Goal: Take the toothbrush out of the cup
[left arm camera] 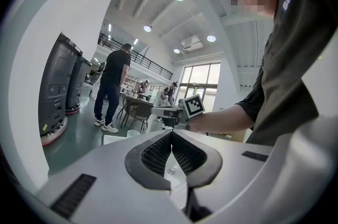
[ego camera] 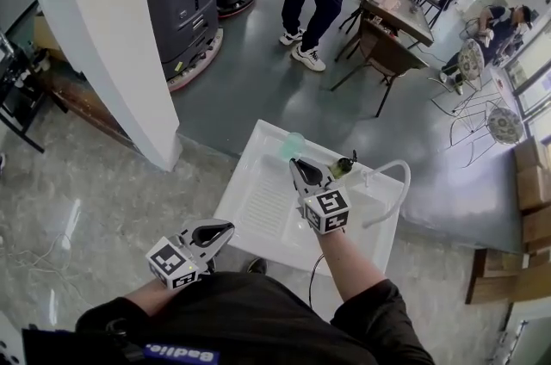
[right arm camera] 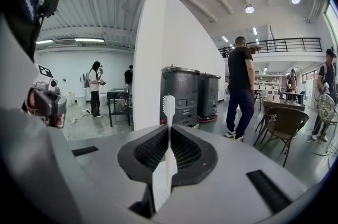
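Near our body, our left gripper [ego camera: 222,230] has its jaws together, with nothing between. Farther, our right gripper [right arm camera: 169,133] is clamped on the white toothbrush [right arm camera: 168,108] over the sink [ego camera: 245,182]. The cup [ego camera: 293,145] stands beyond it. We judge the toothbrush is already out.

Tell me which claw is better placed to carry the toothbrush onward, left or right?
Right. The right claw is shut on the toothbrush, above the sink. The left claw is shut with nothing in it, held low near the person's body, off the sink.
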`<state>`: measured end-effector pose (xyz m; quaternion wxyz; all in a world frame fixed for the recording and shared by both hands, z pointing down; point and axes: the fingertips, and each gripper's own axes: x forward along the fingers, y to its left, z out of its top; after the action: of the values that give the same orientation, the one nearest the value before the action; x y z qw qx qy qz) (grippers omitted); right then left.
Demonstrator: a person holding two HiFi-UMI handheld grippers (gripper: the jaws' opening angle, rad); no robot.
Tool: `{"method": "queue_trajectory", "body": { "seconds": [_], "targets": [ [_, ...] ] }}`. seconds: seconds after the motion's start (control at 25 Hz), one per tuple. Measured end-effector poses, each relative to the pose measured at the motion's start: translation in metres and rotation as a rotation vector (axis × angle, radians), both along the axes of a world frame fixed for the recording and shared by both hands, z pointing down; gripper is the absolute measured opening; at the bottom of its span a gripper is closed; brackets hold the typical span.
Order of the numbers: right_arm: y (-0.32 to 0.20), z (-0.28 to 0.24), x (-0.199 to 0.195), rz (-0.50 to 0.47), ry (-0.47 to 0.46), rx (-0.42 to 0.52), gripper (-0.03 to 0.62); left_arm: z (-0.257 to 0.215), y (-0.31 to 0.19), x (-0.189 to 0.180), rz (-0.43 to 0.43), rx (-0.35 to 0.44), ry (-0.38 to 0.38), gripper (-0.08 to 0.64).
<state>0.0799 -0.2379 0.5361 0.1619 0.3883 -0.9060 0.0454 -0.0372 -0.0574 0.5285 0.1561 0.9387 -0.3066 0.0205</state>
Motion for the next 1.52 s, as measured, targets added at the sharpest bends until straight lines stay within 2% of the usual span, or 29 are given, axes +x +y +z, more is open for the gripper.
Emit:
{"method": "queue_trajectory", "body": {
  "seconds": [0.52,0.76,1.04,1.32,1.52],
  "targets": [
    [0.061,-0.022,-0.013,-0.023,-0.042,0.018,0.025,-0.005,0.008,0.005,0.035,0.014,0.005,0.011],
    [0.092,-0.016,-0.016,-0.044,-0.105,0.0,0.025,-0.003,0.012,0.01,0.052,0.017,0.004,0.011],
    [0.112,-0.032,-0.02,-0.007,-0.167,-0.009,0.025,-0.005,0.013,0.014,0.069,0.019,0.005,0.011],
    [0.14,-0.023,-0.022,-0.051,-0.128,-0.013,0.025,-0.006,0.014,0.02,0.09,0.022,-0.001,0.011],
    [0.153,-0.013,-0.022,-0.045,-0.143,-0.031,0.025,-0.007,0.016,0.024,0.105,0.031,-0.004,0.011]
  ]
}}
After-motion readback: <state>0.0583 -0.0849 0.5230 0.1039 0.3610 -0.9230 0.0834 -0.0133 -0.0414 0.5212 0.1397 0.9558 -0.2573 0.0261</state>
